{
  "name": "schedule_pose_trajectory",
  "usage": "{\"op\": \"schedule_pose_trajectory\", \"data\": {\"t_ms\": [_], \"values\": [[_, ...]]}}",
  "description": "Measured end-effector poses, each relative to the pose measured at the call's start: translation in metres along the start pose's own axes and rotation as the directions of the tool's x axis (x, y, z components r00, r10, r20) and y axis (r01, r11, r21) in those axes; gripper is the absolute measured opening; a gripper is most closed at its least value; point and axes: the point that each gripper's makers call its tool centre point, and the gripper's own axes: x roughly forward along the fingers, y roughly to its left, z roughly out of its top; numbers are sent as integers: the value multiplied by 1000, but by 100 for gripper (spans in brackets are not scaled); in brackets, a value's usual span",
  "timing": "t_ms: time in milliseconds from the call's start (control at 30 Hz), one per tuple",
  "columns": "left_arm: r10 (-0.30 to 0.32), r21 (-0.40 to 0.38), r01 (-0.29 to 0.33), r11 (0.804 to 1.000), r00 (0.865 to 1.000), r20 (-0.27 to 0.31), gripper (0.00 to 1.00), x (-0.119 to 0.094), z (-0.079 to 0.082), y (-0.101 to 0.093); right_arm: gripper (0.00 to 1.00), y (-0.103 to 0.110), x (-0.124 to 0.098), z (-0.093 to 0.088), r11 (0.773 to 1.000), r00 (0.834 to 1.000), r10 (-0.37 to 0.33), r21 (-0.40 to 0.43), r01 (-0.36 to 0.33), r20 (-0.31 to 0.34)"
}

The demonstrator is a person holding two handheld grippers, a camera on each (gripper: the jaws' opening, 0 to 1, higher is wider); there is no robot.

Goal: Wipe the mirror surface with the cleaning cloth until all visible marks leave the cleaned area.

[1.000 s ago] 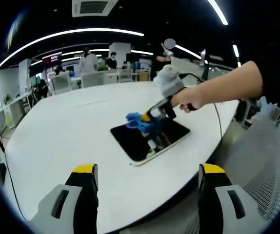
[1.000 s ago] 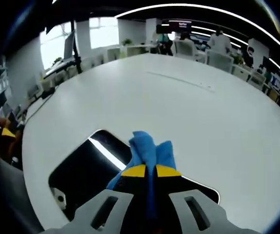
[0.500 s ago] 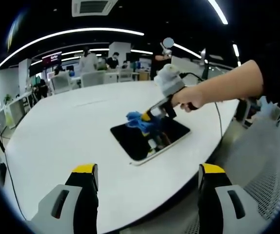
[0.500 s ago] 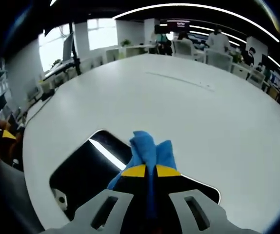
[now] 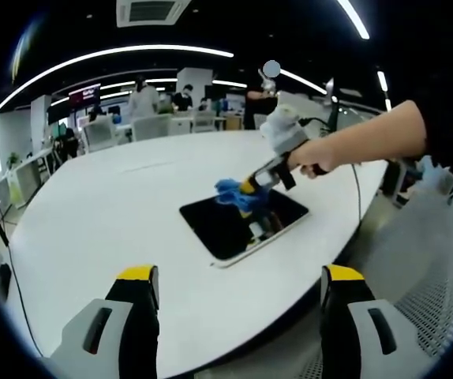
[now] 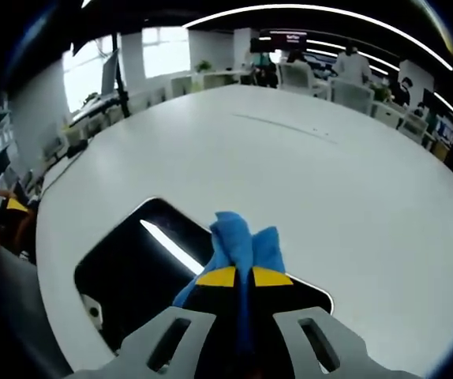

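**Soft cloth, fragile mirror: press lightly and keep the pinch**

Nearest you, your left gripper (image 5: 238,292) hangs off the table's near edge with its jaws spread apart and nothing between them. Your right gripper (image 6: 235,276) has its jaws clamped on the blue cleaning cloth (image 6: 238,241), pinching it at a bunched fold so the loose end trails forward onto the glass. The cloth looks light and limp, so it will likely drag and fold rather than push; hold it close to the wiping end. The mirror (image 5: 238,223) lies flat near the table (image 5: 116,213) edge closest to you. It is probably thin, slick and breakable, and may slide under a hard stroke
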Motion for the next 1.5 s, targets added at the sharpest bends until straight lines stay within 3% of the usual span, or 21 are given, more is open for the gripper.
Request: {"op": "schedule_pose_trajectory", "data": {"t_ms": [1067,1500], "values": [[5,-3,-5,1000,1000,9,84,0,2,1,0,-8,-6,-7,999,1000,-7,51,7,8],[5,-2,-5,1000,1000,11,84,-1,2,0,0,5,-16,-14,997,999,7,76,-10,40]]}}
